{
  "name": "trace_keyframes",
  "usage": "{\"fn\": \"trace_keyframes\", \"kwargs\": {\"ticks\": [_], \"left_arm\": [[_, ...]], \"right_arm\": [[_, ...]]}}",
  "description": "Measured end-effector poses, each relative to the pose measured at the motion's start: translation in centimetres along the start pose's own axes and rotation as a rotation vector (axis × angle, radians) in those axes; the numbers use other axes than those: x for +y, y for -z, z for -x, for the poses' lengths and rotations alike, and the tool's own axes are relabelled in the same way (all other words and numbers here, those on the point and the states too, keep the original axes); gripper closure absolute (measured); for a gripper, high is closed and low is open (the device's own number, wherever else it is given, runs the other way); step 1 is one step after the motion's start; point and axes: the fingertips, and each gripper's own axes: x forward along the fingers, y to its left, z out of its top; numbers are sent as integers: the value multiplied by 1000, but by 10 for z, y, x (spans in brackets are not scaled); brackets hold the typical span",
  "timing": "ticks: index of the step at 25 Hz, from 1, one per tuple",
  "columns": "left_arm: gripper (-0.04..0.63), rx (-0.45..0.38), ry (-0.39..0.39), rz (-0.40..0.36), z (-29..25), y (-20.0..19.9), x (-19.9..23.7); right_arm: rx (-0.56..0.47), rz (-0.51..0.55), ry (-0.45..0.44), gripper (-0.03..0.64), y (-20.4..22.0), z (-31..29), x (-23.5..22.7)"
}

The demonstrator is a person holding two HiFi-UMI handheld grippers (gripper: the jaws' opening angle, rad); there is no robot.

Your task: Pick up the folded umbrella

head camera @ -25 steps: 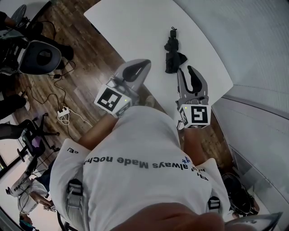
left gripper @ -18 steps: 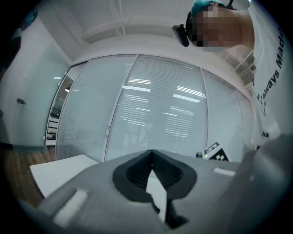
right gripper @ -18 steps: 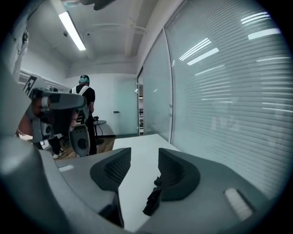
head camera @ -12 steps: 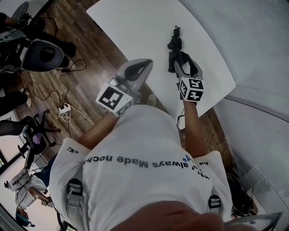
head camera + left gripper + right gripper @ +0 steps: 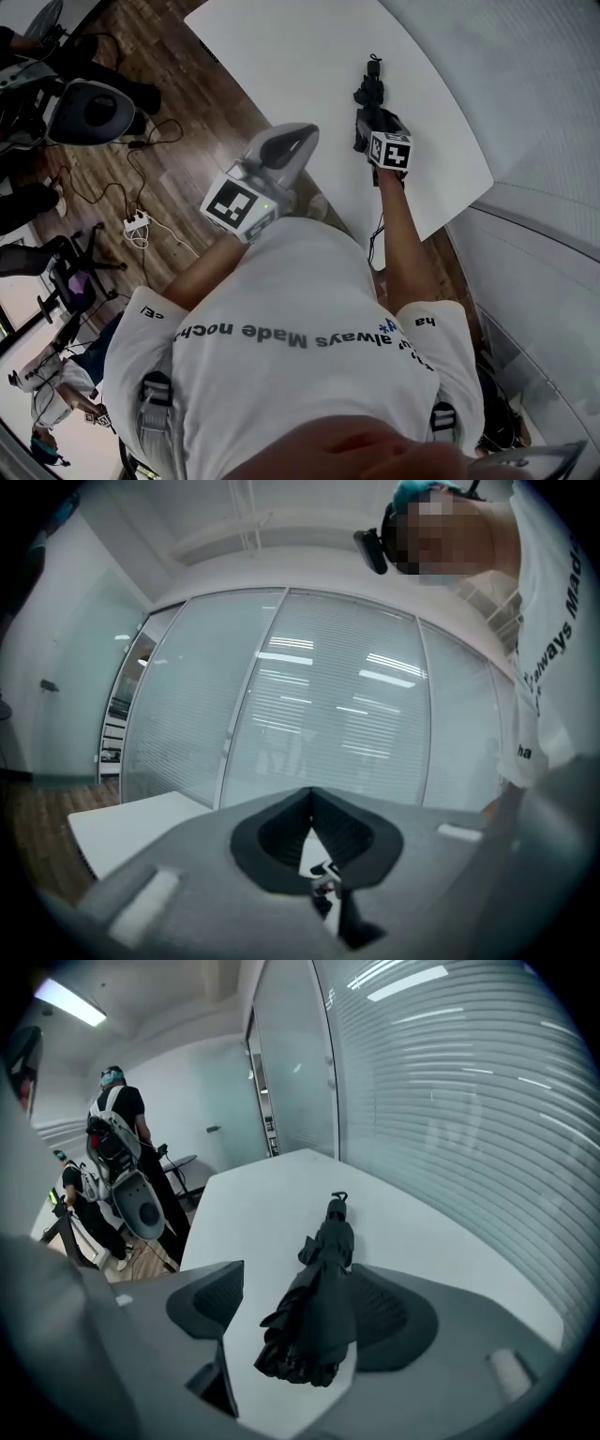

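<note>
Two grippers: right gripper [image 5: 298, 1312], jaws just opened wide, straddles the folded umbrella [image 5: 330, 1241] lying on the table [image 5: 253, 1213], unclamped; left gripper [image 5: 312, 822] is clenched on nothing, well aside.

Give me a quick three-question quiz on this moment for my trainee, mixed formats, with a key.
1. True or false: the folded umbrella lies flat on the white table.
2. Pick one. The right gripper is:
A) shut on the umbrella and lifting it
B) open, with the umbrella between its jaws
C) open over bare table, well away from the umbrella
3. Fill in: the left gripper, held clear of the umbrella, has its jaws ____.

Key
1. True.
2. B. Its jaws have just been opening and straddle the umbrella without clamping it.
3. Shut.
</note>
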Motion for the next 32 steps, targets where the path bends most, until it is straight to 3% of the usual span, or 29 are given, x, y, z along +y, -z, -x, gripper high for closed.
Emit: {"fn": "trace_keyframes", "kwargs": {"ticks": [8,16,21,25,32], "left_arm": [[592,22,-4,18,-9,11,13],[592,46,-27,38,-35,20,28],[592,64,-40,50,-55,28,44],[592,72,-43,54,-58,37,51],[592,64,-37,44,-48,42,27]], "right_arm": [[176,-68,31,197,38,-59,-29],[293,-62,26,196,60,-95,-54],[331,-46,35,287,59,-117,-70],[341,-70,21,323,62,-124,-72],[293,-198,-38,377,74,-104,-72]]}}
